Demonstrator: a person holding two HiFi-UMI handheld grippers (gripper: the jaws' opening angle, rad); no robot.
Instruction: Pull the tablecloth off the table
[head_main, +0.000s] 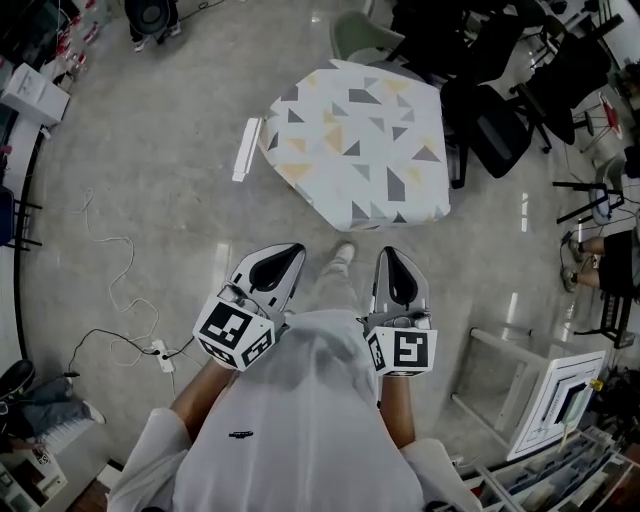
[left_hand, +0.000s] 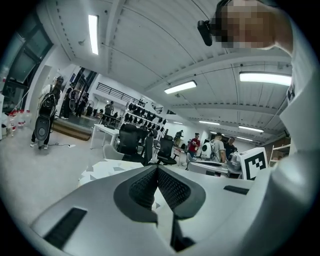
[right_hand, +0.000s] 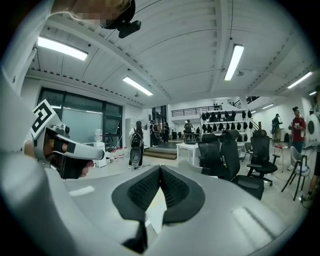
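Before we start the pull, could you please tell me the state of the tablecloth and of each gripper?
Tablecloth: spread out, edges hanging down, untouched.
Left gripper: fingers shut, empty, well short of the cloth.
Right gripper: fingers shut, empty, well short of the cloth.

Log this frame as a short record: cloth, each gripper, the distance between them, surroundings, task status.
tablecloth: white with coloured triangles, spread over the table and hiding it
left gripper: jaws together, nothing between them, held close to the body
right gripper: jaws together, nothing between them, held close to the body
gap: bare floor lies between both grippers and the cloth; neither touches it
surroundings: office chairs right of the cloth, cable on the floor at left
task status: pull not yet begun
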